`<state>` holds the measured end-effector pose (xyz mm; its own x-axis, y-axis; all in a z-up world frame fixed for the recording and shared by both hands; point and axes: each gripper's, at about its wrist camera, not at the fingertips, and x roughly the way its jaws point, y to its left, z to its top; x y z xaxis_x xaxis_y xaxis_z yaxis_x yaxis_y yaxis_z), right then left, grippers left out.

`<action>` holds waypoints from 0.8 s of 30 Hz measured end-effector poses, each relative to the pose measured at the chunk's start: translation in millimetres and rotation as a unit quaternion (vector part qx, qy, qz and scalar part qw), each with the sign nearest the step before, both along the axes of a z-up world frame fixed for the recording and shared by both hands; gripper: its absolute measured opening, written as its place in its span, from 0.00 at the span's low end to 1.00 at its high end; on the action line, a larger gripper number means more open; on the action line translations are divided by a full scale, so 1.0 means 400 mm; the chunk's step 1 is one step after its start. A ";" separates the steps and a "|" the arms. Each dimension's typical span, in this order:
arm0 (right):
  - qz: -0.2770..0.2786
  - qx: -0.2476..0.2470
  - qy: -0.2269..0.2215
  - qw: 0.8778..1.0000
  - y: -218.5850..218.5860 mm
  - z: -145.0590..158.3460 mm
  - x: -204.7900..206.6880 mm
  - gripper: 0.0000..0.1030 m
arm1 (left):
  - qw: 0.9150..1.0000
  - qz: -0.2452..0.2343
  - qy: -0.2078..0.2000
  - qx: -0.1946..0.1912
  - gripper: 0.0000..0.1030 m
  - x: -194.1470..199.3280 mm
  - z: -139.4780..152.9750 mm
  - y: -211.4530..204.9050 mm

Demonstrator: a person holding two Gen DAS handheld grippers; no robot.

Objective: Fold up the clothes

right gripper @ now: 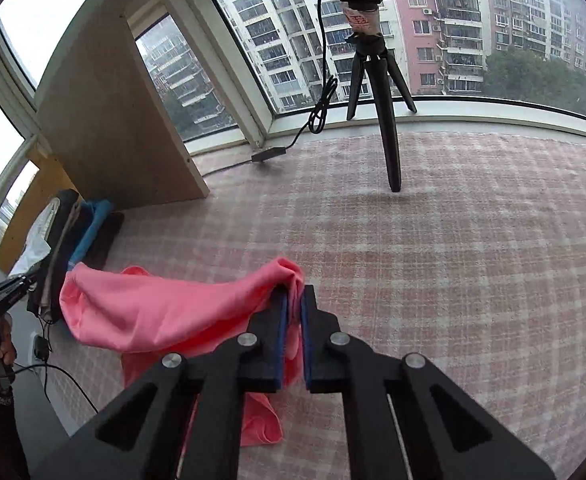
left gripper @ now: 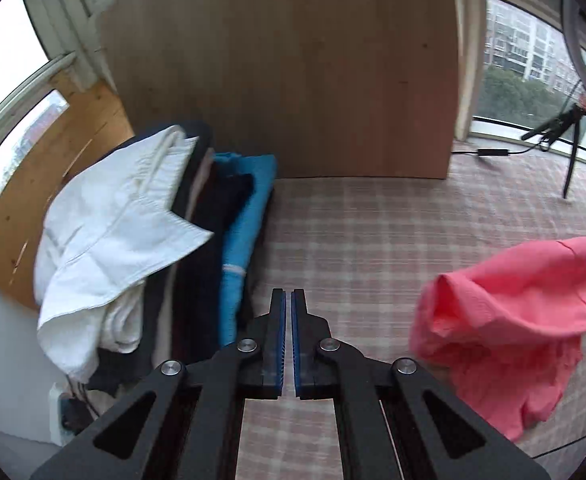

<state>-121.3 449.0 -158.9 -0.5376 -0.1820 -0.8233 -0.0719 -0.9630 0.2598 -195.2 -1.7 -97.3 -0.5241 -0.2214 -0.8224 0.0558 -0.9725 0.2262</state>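
Observation:
A pink garment (right gripper: 161,312) hangs lifted over the plaid-covered surface (right gripper: 433,264), and my right gripper (right gripper: 294,300) is shut on a bunched edge of it. The same pink garment (left gripper: 521,320) shows at the right of the left wrist view, raised and drooping. My left gripper (left gripper: 287,296) is shut with nothing between its blue pads (left gripper: 281,340), hovering over the plaid cloth (left gripper: 373,232) between the garment and a clothes pile. That pile holds a white garment (left gripper: 117,232) draped over dark and blue folded clothes (left gripper: 245,224).
A wooden board (left gripper: 285,72) stands upright behind the pile. A black tripod (right gripper: 385,92) with a cable stands near the window sill (right gripper: 493,114). A person's hand (right gripper: 7,344) holding the other gripper's handle shows at the far left of the right wrist view.

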 end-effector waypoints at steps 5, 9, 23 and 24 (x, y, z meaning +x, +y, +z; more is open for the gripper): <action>0.047 0.095 -0.063 0.992 -0.068 -0.078 0.030 0.29 | 0.995 -0.008 -0.061 0.080 0.04 0.033 -0.078 -0.040; 0.027 0.064 -0.068 0.995 -0.041 -0.095 0.054 0.37 | 0.984 -0.122 -0.083 0.098 0.27 0.060 -0.112 0.155; -0.031 0.032 -0.081 0.996 0.065 -0.137 0.110 0.37 | 0.920 -0.365 -0.142 0.032 0.24 0.005 -0.233 0.660; -0.033 0.031 -0.082 0.996 0.067 -0.140 0.111 0.37 | 0.919 -0.363 -0.150 0.030 0.06 0.006 -0.241 0.661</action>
<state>-76.9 475.6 -214.8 -0.4045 -0.0962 -0.9095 -0.1718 -0.9687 0.1789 -192.8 262.9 -193.6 -0.2635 0.1487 -0.9531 -0.6690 -0.7400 0.0695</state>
